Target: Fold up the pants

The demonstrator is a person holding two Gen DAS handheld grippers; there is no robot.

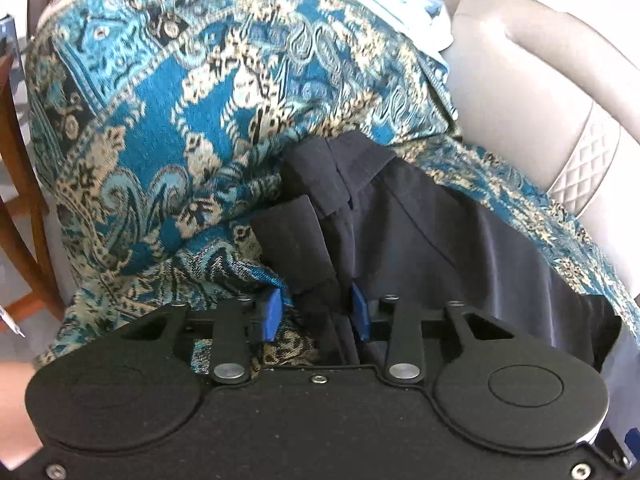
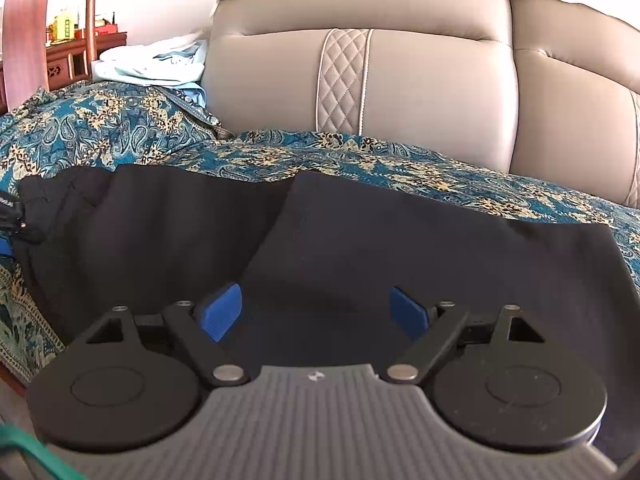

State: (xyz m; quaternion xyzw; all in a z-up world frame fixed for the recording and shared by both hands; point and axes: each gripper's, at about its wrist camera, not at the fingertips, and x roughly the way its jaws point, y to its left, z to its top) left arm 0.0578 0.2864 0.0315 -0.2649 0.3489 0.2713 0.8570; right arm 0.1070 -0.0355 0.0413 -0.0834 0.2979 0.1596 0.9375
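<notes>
Slippage is the main risk: the left gripper (image 1: pixel 316 312) has its blue pads drawn in on a bunched edge of the black pants (image 2: pixel 320 240), which lie spread on the patterned throw (image 1: pixel 160 120) over the sofa (image 2: pixel 440 92), and the pinch looks shallow, so a lift may shed the fabric or drag the throw; the right gripper (image 2: pixel 316 312) hovers over the pants, fingers wide apart, holding nothing
</notes>
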